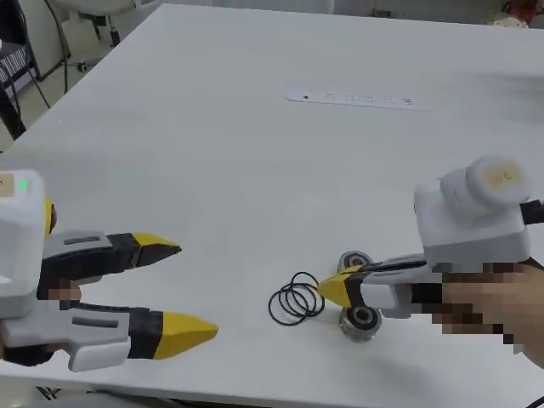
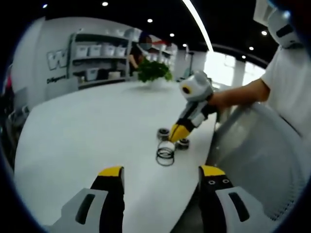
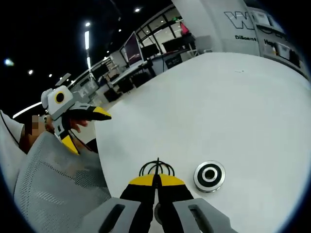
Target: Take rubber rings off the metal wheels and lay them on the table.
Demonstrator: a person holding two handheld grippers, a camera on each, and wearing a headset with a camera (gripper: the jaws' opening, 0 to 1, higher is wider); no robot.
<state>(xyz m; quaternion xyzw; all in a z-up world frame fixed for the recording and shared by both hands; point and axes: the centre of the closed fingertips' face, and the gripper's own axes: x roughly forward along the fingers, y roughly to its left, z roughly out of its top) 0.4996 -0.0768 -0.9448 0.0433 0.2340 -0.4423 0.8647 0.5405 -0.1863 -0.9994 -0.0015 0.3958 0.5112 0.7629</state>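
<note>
Near the front edge of the tabletop [image 1: 255,170], the right tool [image 1: 325,291] seems pressed together on one of the rubber rings [image 1: 296,299], likely laying it beside the metal wheels [image 1: 361,321]. Left tool [image 1: 197,287] hangs spread, well apart.

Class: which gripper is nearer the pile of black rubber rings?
Right. The right gripper sits at the edge of the rubber rings, beside the metal wheels; the left gripper hangs open, well apart.
</note>
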